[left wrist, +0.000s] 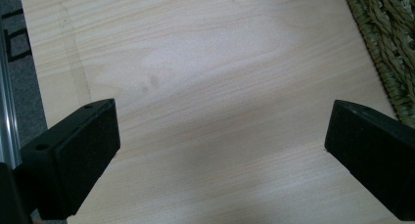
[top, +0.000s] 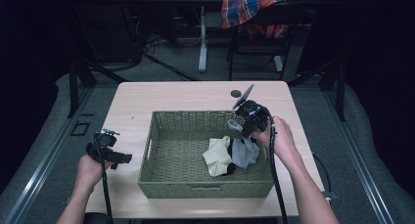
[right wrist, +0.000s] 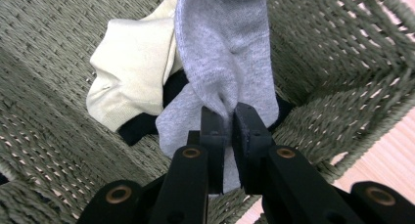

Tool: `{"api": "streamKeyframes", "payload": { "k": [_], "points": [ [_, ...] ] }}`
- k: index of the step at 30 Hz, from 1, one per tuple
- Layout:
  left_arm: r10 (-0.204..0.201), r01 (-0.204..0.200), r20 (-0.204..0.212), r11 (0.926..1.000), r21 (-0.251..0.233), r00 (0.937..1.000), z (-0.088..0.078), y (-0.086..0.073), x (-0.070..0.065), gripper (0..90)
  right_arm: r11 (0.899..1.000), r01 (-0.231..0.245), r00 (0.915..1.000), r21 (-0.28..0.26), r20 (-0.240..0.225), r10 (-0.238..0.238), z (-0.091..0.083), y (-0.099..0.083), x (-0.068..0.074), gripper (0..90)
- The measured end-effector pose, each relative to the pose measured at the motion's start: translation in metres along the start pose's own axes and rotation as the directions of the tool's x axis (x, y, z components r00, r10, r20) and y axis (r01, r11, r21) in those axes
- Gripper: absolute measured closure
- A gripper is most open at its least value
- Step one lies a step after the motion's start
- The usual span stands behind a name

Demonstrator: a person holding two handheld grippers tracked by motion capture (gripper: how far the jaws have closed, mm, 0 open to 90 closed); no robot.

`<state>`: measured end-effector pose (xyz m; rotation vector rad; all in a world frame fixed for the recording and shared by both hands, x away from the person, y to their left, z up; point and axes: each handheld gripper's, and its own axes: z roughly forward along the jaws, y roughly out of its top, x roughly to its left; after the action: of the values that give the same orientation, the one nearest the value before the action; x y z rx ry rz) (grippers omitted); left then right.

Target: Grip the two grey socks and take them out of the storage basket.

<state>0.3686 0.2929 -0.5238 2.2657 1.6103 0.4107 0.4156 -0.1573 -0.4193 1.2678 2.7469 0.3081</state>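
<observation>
Right tongs [right wrist: 226, 117] clenched on a grey sock [right wrist: 222, 53] over the woven basket [right wrist: 54, 136].
The sock's pinched fold sits between the right tongs' tips, the rest of it draping away from them over a cream sock [right wrist: 129, 75] and a black one [right wrist: 139, 126] on the basket floor just beyond. The left tongs [left wrist: 220, 141] stand released and wide apart with nothing between them, above the bare wooden surface [left wrist: 205, 62], the basket's rim at their right edge.
</observation>
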Motion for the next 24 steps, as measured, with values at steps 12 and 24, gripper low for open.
{"api": "streamKeyframes", "payload": {
  "k": [12,24],
  "points": [
    [-0.007,0.007,0.0,1.0,-0.007,1.0,0.001,0.001,-0.002,0.2,0.999,0.018,0.9997,-0.049,-0.014,-0.019,-0.027,0.001,0.005,83.9],
    [-0.009,0.009,-0.005,0.9999,-0.011,0.9999,0.0,0.0,-0.001,0.2,0.994,0.041,0.9987,-0.103,-0.025,-0.044,-0.039,0.012,0.009,84.0]
  ]
}}
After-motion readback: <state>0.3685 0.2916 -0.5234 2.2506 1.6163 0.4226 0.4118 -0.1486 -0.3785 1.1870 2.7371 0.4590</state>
